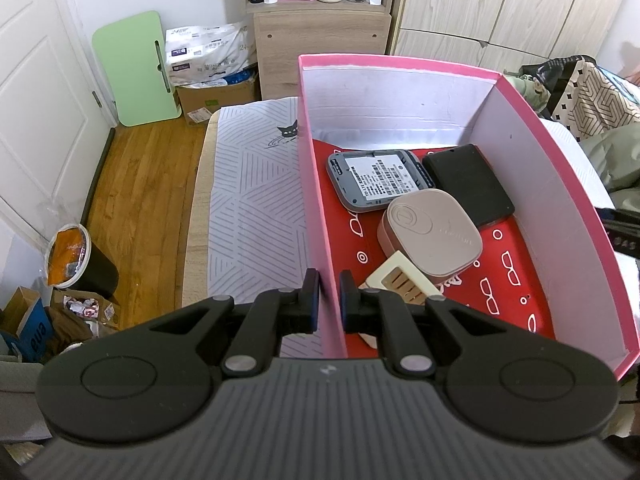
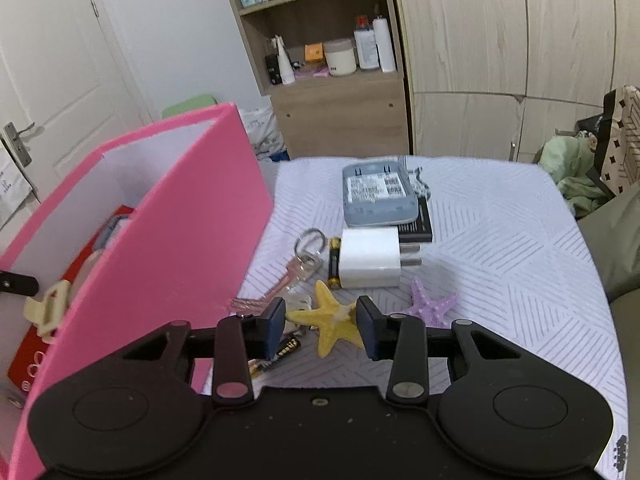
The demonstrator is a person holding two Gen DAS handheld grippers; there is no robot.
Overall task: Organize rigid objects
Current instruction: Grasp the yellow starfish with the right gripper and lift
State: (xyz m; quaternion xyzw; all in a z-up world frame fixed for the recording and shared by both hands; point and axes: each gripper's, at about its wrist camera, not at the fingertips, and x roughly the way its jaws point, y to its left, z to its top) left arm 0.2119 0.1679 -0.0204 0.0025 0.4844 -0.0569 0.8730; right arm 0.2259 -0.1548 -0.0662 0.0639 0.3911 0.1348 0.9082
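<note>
The pink box [image 1: 560, 168] stands on a white cloth [image 1: 256, 208] printed with grey hatched triangles, and the left gripper [image 1: 329, 300] clamps the box's near left wall between its closed-in fingers. The box is stiff card, pink outside, plain white inside, with a red patterned floor. In it lie a grey rounded device with a barcode label [image 1: 376, 180], a matte black slab [image 1: 468, 184], a smooth dusty-pink rounded case [image 1: 432, 236] and a cream slotted plastic piece [image 1: 400, 280].

In the right wrist view the right gripper [image 2: 322, 324] holds its fingers apart on either side of a yellow starfish [image 2: 332, 320], which lies on the cloth just outside the box; whether the pads touch it cannot be told. A bumpy purple starfish [image 2: 432, 306] lies just beside it. Behind them rest a glossy white plug adapter [image 2: 370, 258], a battery [image 2: 333, 264] against its left side, pink keys on a metal ring [image 2: 304, 256], and a second grey labelled device [image 2: 378, 194] stacked on a black ridged block [image 2: 424, 228].

Around the table are a wood-plank floor [image 1: 136, 184], a white panelled door [image 1: 36, 112], a pale-wood shelf unit [image 2: 320, 52] with bottles and jars, and wood-grain wardrobe doors [image 2: 500, 52].
</note>
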